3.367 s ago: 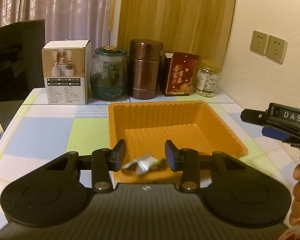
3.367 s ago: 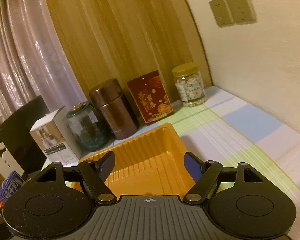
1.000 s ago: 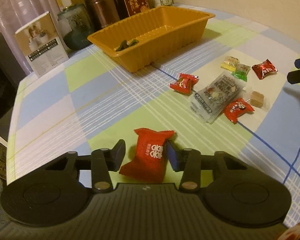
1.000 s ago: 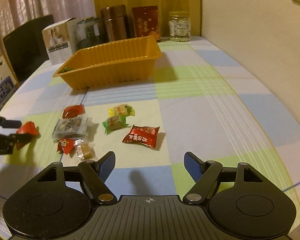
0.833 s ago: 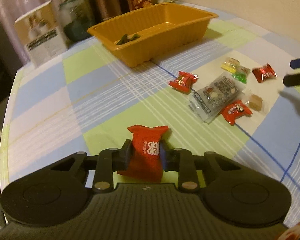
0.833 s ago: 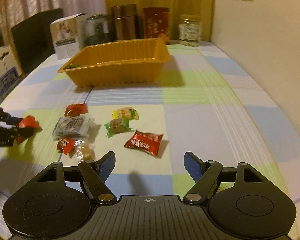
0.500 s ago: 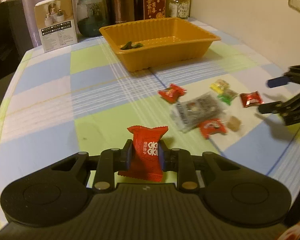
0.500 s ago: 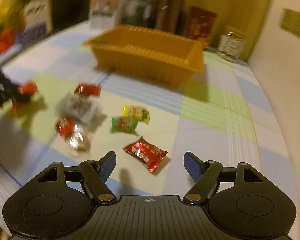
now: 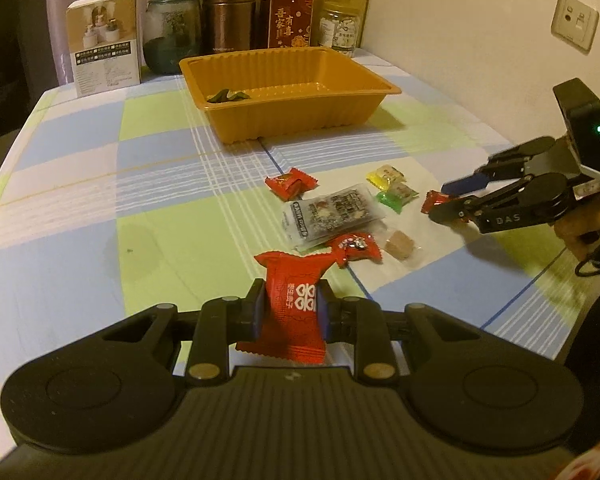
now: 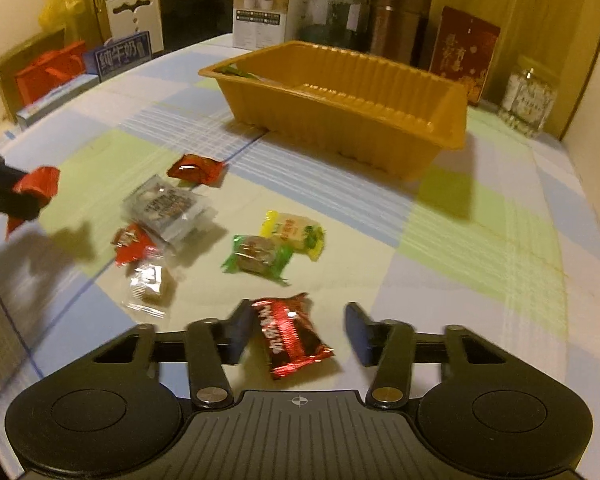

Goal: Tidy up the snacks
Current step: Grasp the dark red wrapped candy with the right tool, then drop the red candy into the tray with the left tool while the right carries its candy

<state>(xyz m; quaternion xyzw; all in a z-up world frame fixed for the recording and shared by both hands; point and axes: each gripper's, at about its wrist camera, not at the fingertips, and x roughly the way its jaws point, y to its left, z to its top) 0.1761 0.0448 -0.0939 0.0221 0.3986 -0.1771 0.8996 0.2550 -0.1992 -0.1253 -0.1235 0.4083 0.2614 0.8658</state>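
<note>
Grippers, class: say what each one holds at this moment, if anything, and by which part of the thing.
Left gripper pinches the red snack packet across its middle. Right gripper holds nothing yet; its jaws are closing around the dark red candy.

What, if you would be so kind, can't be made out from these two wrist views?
- Green item in the orange tray: left view too small to identify; right view, the tray wall hides most of it.
- Lower end of the red packet held by the left gripper: hidden behind the gripper body.
- Right gripper, closing around the dark red candy: pad contact unclear, motion blur.
</note>
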